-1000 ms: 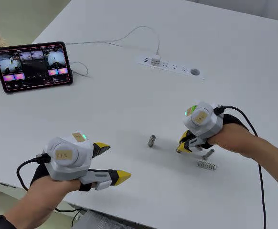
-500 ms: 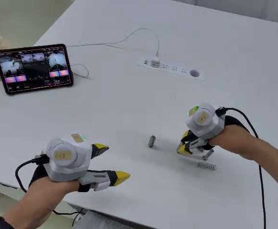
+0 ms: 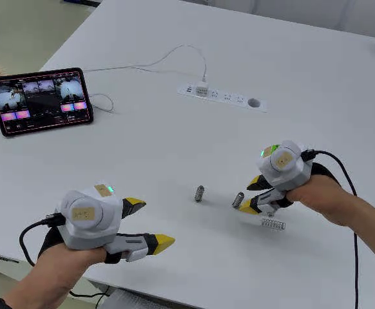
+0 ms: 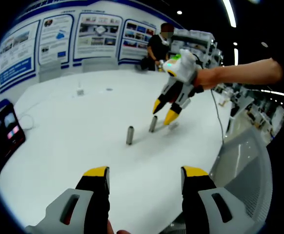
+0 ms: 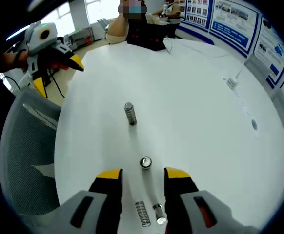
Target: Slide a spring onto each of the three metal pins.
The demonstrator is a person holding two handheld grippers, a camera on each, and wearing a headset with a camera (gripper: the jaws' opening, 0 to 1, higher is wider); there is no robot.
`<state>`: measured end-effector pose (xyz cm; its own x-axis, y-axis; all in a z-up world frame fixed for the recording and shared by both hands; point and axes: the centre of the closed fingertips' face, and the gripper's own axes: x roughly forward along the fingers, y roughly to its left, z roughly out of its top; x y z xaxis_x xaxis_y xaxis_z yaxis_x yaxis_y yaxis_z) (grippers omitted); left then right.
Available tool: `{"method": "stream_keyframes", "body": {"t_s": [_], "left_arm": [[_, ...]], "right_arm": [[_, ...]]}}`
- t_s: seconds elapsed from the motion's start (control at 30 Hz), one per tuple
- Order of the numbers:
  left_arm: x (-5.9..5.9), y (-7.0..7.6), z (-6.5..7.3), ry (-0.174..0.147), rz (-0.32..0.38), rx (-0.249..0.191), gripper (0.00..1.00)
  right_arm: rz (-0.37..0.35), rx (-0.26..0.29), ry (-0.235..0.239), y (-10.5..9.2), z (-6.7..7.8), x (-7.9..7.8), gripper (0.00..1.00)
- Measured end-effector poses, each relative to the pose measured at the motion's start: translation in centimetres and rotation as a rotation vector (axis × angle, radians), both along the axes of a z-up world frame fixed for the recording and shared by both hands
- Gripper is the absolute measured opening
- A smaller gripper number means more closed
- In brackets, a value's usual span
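An upright pin wearing a spring [image 3: 200, 193] [image 4: 130, 135] [image 5: 129, 113] stands mid-table. A bare metal pin [image 3: 238, 200] [image 4: 153, 124] [image 5: 145, 163] stands to its right, just ahead of my right gripper [image 3: 249, 196] [image 5: 142, 174] [image 4: 163, 111], which is open with nothing between its jaws. A loose spring [image 3: 273, 224] [image 5: 142, 213] lies under that gripper. Another pin [image 5: 157, 213] lies beside the spring, low between the jaws. My left gripper [image 3: 150, 223] [image 4: 146, 173] [image 5: 59, 63] hovers open and empty near the table's front edge, well left of the pins.
A tablet [image 3: 39, 100] lies at the far left. A white power strip [image 3: 220, 96] with its cable sits at the back of the white table [image 3: 142, 148]. A grey mesh chair [image 4: 244, 161] stands by the table's edge.
My right gripper has opened and pulled back slightly, leaving the bare pin standing on its own. The left gripper has stayed put; the head camera shifted a little.
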<state>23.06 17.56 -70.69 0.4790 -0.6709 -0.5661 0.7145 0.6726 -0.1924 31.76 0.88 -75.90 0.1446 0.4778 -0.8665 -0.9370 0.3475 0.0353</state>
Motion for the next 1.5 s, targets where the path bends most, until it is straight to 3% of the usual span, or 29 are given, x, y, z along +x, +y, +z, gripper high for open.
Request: {"method": "stream_keyframes", "body": {"t_s": [0.27, 0.37, 0.6, 0.8, 1.5], "left_arm": [[-0.3, -0.3, 0.1, 0.002, -0.003, -0.001, 0.6], [-0.4, -0.4, 0.2, 0.003, 0.003, -0.007, 0.6], [-0.6, -0.7, 0.1, 0.007, -0.001, -0.008, 0.59], [-0.6, -0.9, 0.2, 0.014, 0.009, -0.023, 0.6], [-0.1, -3.1, 0.3, 0.009, -0.04, -0.015, 0.6]], "right_arm": [[-0.101, 0.08, -0.019, -0.1, 0.9, 0.0, 0.37], [-0.153, 0.147, -0.021, 0.1, 1.3, -0.1, 0.39], [-0.238, 0.198, -0.035, -0.6, 1.6, -0.4, 0.41], [-0.337, 0.299, -0.05, -1.2, 3.0, -0.3, 0.44], [-0.444, 0.358, -0.066, -4.1, 3.4, -3.0, 0.54]]}}
